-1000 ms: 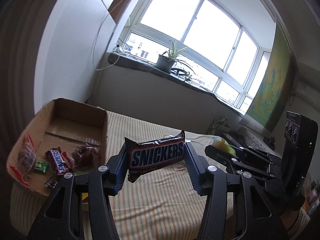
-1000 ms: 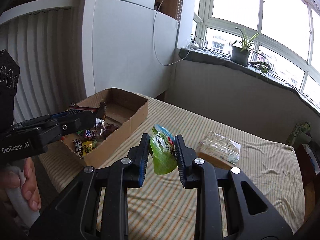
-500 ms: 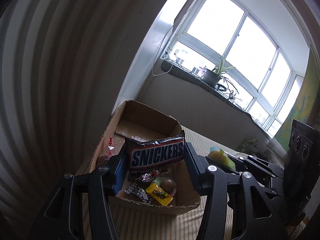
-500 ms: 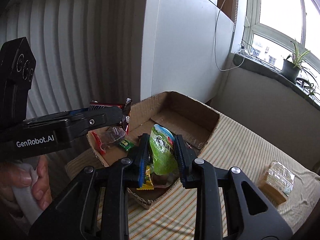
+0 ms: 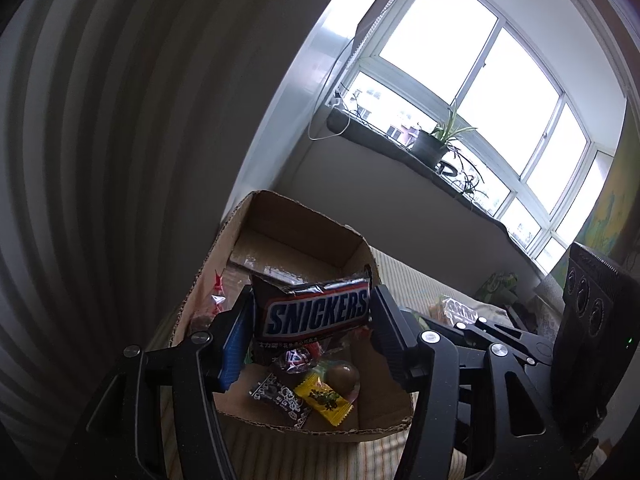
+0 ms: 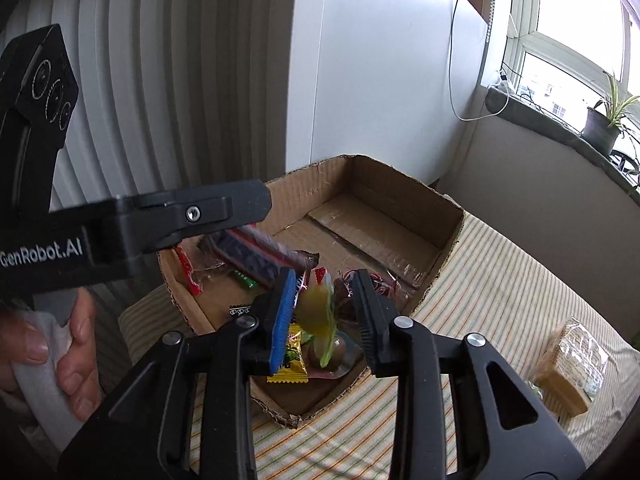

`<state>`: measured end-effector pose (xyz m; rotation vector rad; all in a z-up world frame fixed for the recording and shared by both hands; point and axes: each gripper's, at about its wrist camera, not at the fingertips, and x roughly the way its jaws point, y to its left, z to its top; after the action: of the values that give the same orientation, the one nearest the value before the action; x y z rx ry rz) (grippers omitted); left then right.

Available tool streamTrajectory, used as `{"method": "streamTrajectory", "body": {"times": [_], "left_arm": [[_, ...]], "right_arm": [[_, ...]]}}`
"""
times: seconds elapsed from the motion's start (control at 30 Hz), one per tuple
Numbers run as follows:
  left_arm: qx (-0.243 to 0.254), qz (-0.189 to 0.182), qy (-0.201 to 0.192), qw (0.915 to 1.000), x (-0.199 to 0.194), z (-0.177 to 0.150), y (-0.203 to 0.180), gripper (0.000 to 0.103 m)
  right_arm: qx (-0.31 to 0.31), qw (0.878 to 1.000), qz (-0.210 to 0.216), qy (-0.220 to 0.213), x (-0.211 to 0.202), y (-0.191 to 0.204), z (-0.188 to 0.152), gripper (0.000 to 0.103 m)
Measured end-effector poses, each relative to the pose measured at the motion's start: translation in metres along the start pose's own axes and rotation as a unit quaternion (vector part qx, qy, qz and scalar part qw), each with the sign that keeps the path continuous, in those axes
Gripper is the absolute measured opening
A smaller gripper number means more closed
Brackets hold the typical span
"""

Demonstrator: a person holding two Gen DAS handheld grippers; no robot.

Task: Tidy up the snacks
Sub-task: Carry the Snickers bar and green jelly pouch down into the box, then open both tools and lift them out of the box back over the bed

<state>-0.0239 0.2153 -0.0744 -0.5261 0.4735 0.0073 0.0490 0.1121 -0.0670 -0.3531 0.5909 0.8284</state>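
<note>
Striped cloth (image 6: 500, 288) carries the cardboard box (image 6: 404, 200), and I see both grippers over it. My left gripper (image 5: 312, 320), jaws just widened, has the Snickers bar (image 5: 316, 312) crosswise between them, left end dipping, while my right gripper (image 6: 324, 308), also just spread, shows the blurred green packet (image 6: 318, 312) loose between them. Below lie small wrapped candies (image 5: 320, 396); a clear-wrapped pack (image 6: 572, 368) sits apart.

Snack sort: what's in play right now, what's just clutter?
In play: Snickers bar and green packet, each loose between opening jaws; cardboard box; wrapped biscuit pack on the cloth.
Clutter: potted plant, white cable, window.
</note>
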Motion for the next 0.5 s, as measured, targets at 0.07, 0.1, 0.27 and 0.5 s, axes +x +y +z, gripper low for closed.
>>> {"method": "streamTrajectory", "body": {"times": [0.07,0.1,0.27,0.5], "left_arm": [[-0.007,-0.003,-0.005,1.0,0.0,0.002,0.002,0.066],[-0.008,-0.001,-0.006,0.9999,0.0,0.003,0.002,0.067],[-0.015,0.004,-0.008,0.9998,-0.002,0.005,0.006,0.067],[-0.018,0.009,-0.013,0.9997,-0.01,0.006,0.008,0.067]], "right_arm": [[0.002,1.0,-0.001,-0.002,0.0,-0.001,-0.001,0.047],[0.003,1.0,-0.001,-0.003,-0.001,-0.003,-0.001,0.047],[0.008,1.0,-0.004,-0.01,-0.006,-0.008,0.001,0.048],[0.002,1.0,0.001,-0.015,-0.01,-0.003,0.002,0.048]]}}
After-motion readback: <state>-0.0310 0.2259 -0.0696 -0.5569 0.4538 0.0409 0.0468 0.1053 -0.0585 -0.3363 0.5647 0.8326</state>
